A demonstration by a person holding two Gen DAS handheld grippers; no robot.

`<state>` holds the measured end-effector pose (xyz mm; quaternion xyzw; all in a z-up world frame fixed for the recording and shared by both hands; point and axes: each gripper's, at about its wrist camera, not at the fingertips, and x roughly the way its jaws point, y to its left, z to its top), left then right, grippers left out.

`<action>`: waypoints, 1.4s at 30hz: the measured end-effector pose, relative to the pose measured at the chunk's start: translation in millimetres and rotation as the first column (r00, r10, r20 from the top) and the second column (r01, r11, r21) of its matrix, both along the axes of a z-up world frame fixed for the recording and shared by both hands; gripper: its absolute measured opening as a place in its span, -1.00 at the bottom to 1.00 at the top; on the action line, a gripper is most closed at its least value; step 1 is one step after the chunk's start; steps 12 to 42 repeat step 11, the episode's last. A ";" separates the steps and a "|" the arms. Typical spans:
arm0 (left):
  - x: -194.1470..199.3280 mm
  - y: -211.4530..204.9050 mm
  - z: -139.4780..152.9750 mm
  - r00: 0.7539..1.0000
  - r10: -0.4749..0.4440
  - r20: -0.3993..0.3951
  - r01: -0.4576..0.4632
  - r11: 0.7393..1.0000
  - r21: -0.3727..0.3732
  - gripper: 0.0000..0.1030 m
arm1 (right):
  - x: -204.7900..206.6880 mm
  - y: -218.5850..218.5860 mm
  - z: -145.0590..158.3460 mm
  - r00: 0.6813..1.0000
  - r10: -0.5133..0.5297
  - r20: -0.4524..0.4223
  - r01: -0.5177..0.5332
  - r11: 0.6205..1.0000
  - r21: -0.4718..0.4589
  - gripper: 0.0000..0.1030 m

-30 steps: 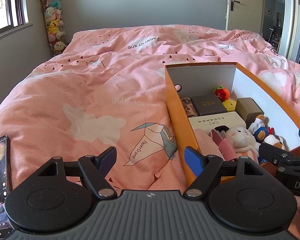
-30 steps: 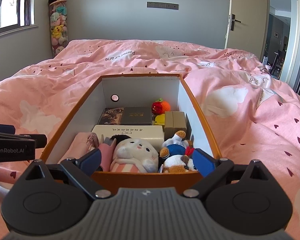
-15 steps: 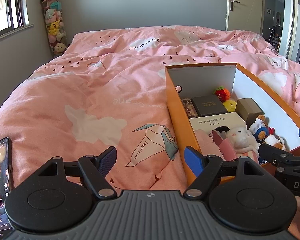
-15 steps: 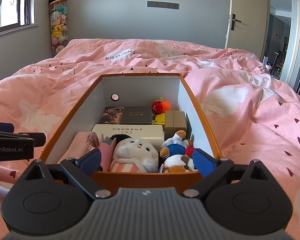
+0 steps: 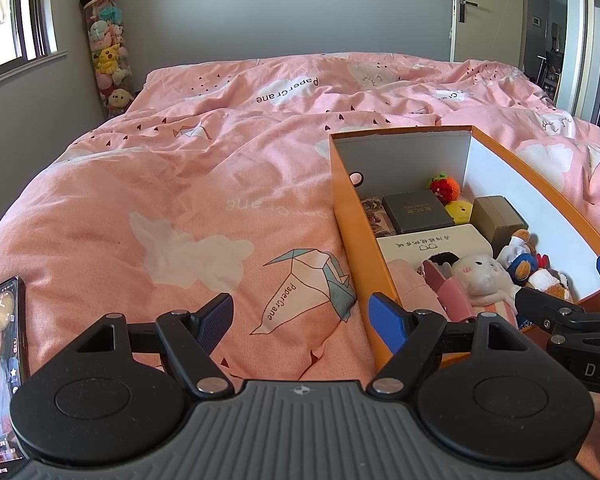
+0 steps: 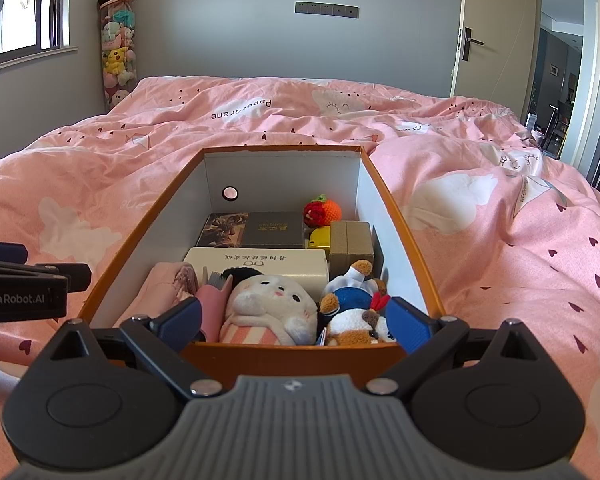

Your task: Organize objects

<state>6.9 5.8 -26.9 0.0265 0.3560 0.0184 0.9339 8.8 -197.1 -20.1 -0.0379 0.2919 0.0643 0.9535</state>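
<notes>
Two tools rest low over a bed [image 5: 204, 184] covered by a pink quilt. Left tool [image 5: 302, 320]: fingers spread wide, nothing between them, poised above bare quilt just beside the left wall of an orange box [image 5: 350, 216]. Right tool [image 6: 296, 322]: fingers likewise spread wide and empty, straddling the near end wall of the box, one finger at each corner.

Box contents, as packed: flat items sit toward the far end, namely a dark case [image 6: 274, 230], a picture card [image 6: 222, 229], a brown carton [image 6: 350, 240] and a long cream carton [image 6: 260, 264]. A knitted strawberry [image 6: 321, 211] and a yellow toy [image 6: 320, 238] fill the gaps beside them. Soft items crowd the near end: a white plush rabbit [image 6: 268, 306], a small blue-and-white plush [image 6: 350, 288], a brown-and-white plush [image 6: 358, 326] and a pink pouch [image 6: 166, 284]. Rigid pieces appear to line up along the walls, with plush filling the remaining room.

No loose objects lie on the visible quilt apart from a phone [image 5: 0, 352] at the left edge. Sorting therefore looks largely complete.
</notes>
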 end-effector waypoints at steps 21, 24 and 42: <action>-1.0 -1.2 0.8 1.000 -0.022 0.011 0.022 1.000 0.004 0.79 | -0.2 -0.1 0.4 1.000 0.001 0.000 -0.001 1.000 0.000 0.91; -1.0 -1.2 0.8 1.000 -0.022 0.011 0.022 1.000 0.004 0.79 | -0.2 -0.1 0.4 1.000 0.001 0.000 -0.001 1.000 0.000 0.91; -1.0 -1.2 0.8 1.000 -0.022 0.011 0.022 1.000 0.004 0.79 | -0.2 -0.1 0.4 1.000 0.001 0.000 -0.001 1.000 0.000 0.91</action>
